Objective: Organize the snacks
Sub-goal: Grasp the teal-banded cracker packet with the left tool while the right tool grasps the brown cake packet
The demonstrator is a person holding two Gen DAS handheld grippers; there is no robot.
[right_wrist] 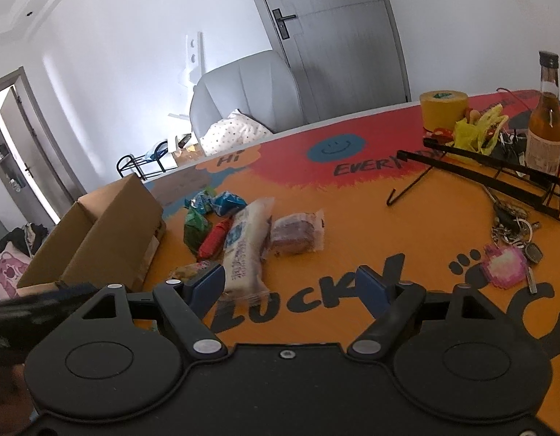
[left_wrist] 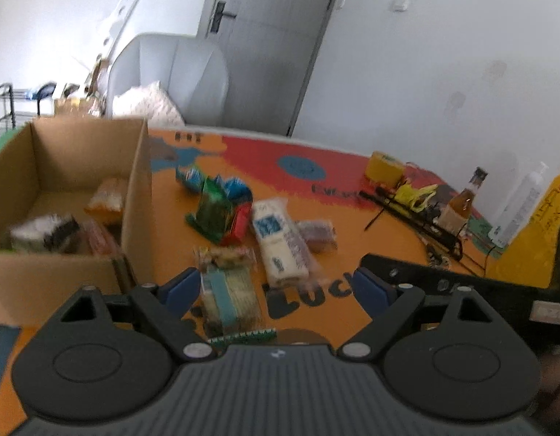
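A cardboard box (left_wrist: 134,196) stands at the left with several snack packs inside; it also shows in the right wrist view (right_wrist: 109,232). Loose snacks lie on the orange table: a long white pack (left_wrist: 280,243) (right_wrist: 243,243), a green pack (left_wrist: 212,214) (right_wrist: 194,230), a red one (right_wrist: 214,238), blue ones (right_wrist: 227,201), a purple pack (left_wrist: 316,234) (right_wrist: 296,234). My left gripper (left_wrist: 276,287) is open, with a striped clear pack (left_wrist: 229,290) lying by its left finger. My right gripper (right_wrist: 292,285) is open and empty, near the white pack's end.
At the right are a yellow tape roll (right_wrist: 443,107), an amber bottle (right_wrist: 547,123), a black wire stand (right_wrist: 480,174), keys with a pink charm (right_wrist: 509,250) and a white bottle (left_wrist: 520,207). A grey chair (right_wrist: 247,94) stands behind the table.
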